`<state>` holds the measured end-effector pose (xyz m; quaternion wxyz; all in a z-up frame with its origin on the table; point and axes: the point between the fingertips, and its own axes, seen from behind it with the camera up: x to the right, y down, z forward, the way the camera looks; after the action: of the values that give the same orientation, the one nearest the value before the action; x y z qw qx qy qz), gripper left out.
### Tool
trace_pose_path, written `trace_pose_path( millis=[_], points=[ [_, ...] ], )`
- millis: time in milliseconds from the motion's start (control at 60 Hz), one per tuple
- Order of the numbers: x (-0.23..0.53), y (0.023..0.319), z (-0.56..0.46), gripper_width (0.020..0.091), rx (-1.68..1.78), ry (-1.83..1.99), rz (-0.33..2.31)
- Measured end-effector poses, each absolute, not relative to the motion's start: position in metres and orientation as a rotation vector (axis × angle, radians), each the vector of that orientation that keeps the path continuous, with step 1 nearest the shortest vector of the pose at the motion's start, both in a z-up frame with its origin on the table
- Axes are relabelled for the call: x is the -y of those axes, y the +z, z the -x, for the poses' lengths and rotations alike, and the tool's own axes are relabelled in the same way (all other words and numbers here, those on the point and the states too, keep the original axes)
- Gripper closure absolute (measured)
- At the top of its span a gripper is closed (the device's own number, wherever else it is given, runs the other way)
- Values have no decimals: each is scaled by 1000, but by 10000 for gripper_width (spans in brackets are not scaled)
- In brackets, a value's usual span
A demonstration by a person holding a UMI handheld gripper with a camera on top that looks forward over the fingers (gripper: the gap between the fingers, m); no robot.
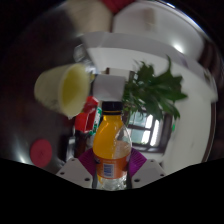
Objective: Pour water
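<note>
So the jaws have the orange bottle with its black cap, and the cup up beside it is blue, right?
Not quite: the cup is pale yellow, not blue, as the gripper view shows. The rest holds: the orange bottle with its black cap sits between the jaws.

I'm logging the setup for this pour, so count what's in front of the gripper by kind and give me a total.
Bottles: 1, the orange bottle, black cap, between the fingers of the gripper.
Cups: 1, the pale yellow cup, tilted, beyond the bottle.
Plants: 1, the green plant.
Red objects: 2, unclear.
Total: 5
</note>
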<state>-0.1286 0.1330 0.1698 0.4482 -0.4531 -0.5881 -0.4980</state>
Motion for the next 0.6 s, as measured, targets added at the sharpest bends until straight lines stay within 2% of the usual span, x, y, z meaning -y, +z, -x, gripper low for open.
trace_pose_path(
  millis=[133,233,417,600],
  points=[
    [-127,173,120,716,1104,-743,1482],
    [-121,178,123,717,838,-385,1616],
    [-118,172,101,716,475,65,1749],
    [-128,151,96,716,310,232,1739]
  ],
)
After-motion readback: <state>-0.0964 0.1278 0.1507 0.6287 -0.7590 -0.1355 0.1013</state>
